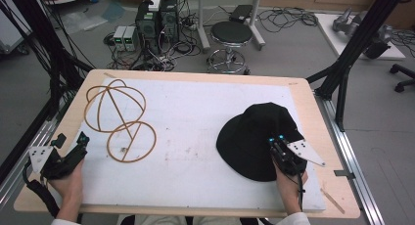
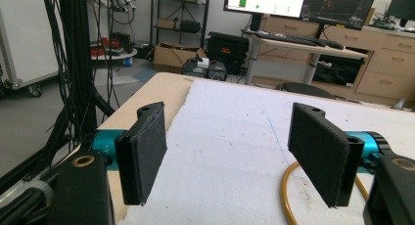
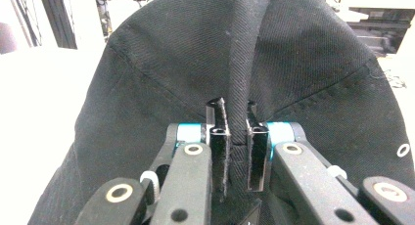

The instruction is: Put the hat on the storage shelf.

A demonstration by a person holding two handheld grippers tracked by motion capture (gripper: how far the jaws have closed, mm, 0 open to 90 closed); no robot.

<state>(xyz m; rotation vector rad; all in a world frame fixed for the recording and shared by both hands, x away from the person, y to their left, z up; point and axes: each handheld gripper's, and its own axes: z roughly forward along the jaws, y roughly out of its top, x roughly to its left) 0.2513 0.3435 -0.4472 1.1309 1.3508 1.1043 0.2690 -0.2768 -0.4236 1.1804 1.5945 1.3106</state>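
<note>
At four o'clock on the surface (image 1: 195, 112), the right gripper (image 3: 238, 137) pinches a fold of the black cloth bucket hat (image 1: 257, 137), jaws clenched, probably to lift it; the left gripper (image 2: 235, 151) waits at eight o'clock, jaws released.

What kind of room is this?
Probably a lab or workshop: computers and tangled cables sit on the floor, monitors glow on a desk, and a black frame stands around the table.

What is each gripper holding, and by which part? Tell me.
The right gripper is shut on the black hat, its jaws pinching a raised fold of fabric near the brim. The left gripper holds nothing; its jaws stand open above the table.
</note>
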